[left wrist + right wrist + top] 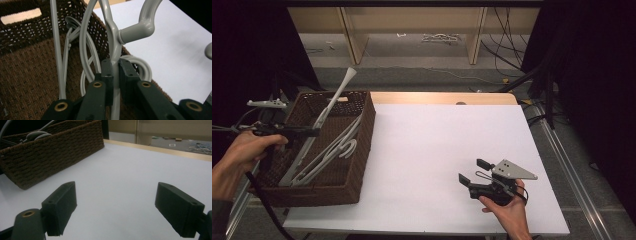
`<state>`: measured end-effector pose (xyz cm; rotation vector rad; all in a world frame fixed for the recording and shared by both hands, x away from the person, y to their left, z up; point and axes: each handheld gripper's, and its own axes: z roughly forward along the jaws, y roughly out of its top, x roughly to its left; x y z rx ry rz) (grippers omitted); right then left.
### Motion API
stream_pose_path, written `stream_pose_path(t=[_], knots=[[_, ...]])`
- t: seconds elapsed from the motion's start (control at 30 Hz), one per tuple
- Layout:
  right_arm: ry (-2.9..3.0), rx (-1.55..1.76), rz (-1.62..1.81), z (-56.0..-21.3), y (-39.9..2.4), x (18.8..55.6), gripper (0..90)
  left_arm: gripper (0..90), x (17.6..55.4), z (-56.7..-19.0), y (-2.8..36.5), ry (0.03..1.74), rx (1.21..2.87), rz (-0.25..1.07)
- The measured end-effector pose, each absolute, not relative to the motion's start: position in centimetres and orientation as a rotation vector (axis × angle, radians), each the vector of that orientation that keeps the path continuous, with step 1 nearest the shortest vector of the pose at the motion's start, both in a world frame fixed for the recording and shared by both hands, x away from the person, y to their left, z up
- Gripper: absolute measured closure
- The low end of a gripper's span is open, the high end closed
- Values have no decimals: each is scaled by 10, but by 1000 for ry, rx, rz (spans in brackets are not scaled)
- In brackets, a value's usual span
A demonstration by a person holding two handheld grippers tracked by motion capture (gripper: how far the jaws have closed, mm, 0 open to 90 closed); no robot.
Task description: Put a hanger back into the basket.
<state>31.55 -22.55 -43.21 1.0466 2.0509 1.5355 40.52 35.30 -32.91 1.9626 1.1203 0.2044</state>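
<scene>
A brown wicker basket [362, 155] stands at the left end of the white table and holds several grey plastic hangers [337, 150]. My left gripper [314, 132] reaches over the basket's left rim and is shut on one grey hanger [334, 97], which slants up and out past the far rim. In the left gripper view the pads [108, 72] clamp this hanger's neck [113, 45] just below its hook [142, 25], with the other hangers [85, 47] lying behind on the basket floor. My right gripper [473, 170] rests low at the front right, open, with nothing between its jaws [117, 207].
The white table top [437, 145] stretches from the basket to the right edge. A wooden strip [442, 97] runs along its back edge. Beyond lie floor cables [507, 55] and shelf legs. In the right gripper view the basket's side wall [50, 155] stands at the far left.
</scene>
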Motion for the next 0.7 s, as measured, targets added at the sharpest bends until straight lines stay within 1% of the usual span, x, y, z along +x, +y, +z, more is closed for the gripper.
stream_pose_path(t=[0.17, 0.33, 0.37, 0.47, 0.57, 0.63, 0.7], knots=[[2056, 1058, 1533, -431, -226, 315, 186, 828, 401, -343, 360, 1143, 1990, 187], [2055, 1052, 1533, -432, -226, 315, 186, 827, 400, -356, 353, 1139, 2039, 189], [2055, 1052, 1533, -432, -226, 315, 187, 827, 402, -357, 352, 1122, 2097, 190], [2055, 1054, 1528, -432, -226, 315, 187, 826, 407, -367, 344, 1133, 2140, 165], [2054, 1050, 1532, -432, -226, 315, 187, 825, 413, -374, 345, 1170, 2143, 179], [2052, 1052, 1530, -432, -227, 316, 187, 825, 417, -380, 345, 1180, 2137, 154], [2044, 1053, 1540, -432, -227, 316, 187, 826, 418, -383, 342, 1184, 2141, 158]])
